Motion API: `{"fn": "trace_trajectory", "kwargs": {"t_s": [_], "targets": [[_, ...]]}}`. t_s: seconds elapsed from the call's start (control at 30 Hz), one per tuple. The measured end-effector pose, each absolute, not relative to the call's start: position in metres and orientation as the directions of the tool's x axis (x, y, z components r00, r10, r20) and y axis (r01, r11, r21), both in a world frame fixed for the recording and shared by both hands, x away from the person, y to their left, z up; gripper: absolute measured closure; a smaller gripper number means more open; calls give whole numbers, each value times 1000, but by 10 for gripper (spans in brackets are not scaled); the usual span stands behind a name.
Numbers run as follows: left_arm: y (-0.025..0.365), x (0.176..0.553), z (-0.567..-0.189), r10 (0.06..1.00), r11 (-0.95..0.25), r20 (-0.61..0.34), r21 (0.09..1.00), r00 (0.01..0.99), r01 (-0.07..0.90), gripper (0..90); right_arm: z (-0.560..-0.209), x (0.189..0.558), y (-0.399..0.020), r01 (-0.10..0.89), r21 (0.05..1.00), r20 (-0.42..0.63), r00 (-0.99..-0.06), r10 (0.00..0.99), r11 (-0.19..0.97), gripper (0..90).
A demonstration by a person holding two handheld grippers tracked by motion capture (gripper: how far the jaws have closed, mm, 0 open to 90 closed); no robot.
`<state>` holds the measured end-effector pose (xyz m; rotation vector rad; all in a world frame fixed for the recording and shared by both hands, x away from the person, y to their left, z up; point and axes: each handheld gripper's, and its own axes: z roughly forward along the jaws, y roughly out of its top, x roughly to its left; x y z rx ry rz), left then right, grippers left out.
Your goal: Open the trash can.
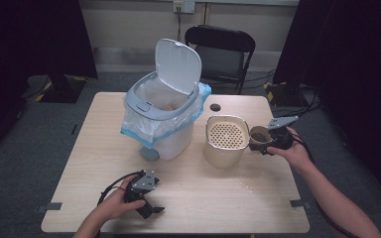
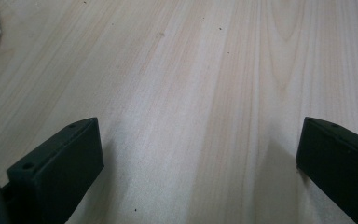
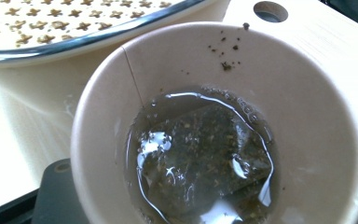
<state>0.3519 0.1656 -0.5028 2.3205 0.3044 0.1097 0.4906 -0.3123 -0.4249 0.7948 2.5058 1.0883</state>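
Note:
My right gripper (image 1: 265, 143) is shut on a brown paper cup (image 1: 258, 137), held just right of a cream container topped with a perforated strainer (image 1: 226, 133). In the right gripper view the cup (image 3: 307, 140) is tilted toward the strainer (image 3: 74, 23). It holds a wet tea bag (image 3: 205, 158) lying in a little brown liquid. My left gripper (image 1: 150, 208) rests near the table's front edge, open. In the left gripper view, the left gripper (image 2: 200, 154) has nothing but bare wood between its jaws.
A white pedal bin (image 1: 163, 111) with its lid up and a blue-edged liner stands at the middle of the table (image 1: 218, 198). A round cable hole (image 1: 215, 107) lies behind the strainer container. A black folding chair (image 1: 221, 52) stands beyond the far edge.

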Motion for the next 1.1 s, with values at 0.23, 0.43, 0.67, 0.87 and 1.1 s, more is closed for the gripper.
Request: {"fn": "trace_trajectory", "kwargs": {"t_s": [0.23,0.43,0.67,0.87,1.1], "targets": [[166,352,-503,256,-668,-14,720,967,187,0,-427,506,-318,390,726,-49,-792,609,566,286],[165,351,-503,261,-660,-19,726,965,194,0,-421,518,-319,388,729,-60,-784,618,563,286],[166,352,-503,251,-669,-14,720,968,184,0,-412,531,-318,377,738,-77,-777,625,560,286],[166,352,-503,254,-668,-16,720,967,187,0,-404,540,-312,365,738,-95,-777,622,568,287],[166,352,-503,252,-669,-13,720,968,183,0,-395,549,-305,342,740,-126,-775,619,579,286]]}}
